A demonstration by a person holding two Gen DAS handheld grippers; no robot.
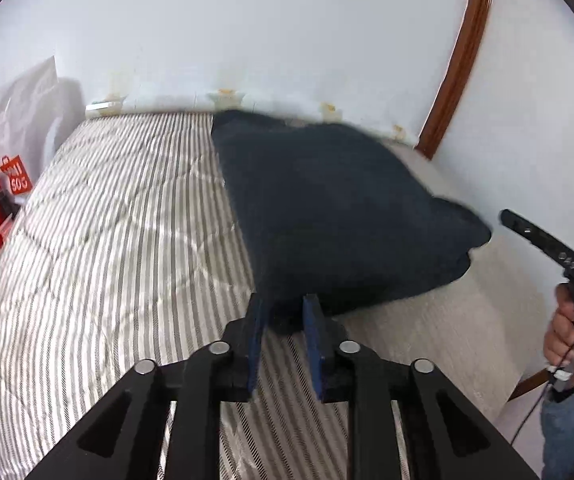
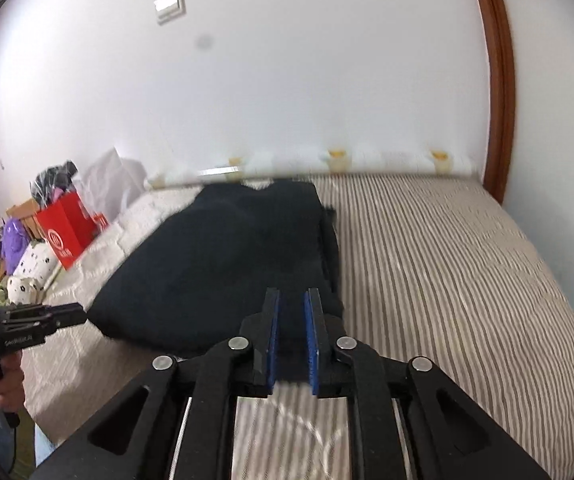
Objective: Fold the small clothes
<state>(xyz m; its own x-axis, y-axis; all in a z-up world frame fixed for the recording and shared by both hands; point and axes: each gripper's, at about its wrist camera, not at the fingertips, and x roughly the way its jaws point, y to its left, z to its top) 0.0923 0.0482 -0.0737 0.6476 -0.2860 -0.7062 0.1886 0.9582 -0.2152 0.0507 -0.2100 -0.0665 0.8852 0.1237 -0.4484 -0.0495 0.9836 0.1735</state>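
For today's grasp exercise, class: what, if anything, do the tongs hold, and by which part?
The dark navy top: left tongs pinch its near left corner, right tongs its near right corner, at the hem.

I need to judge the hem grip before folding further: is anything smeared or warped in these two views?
Left wrist view: the dark garment is motion-smeared along its far edge, the striped bedcover is softly blurred, and the door frame bows from fisheye distortion. Right wrist view: the garment's far edge and the wall base are smeared, while the right tool is sharp.
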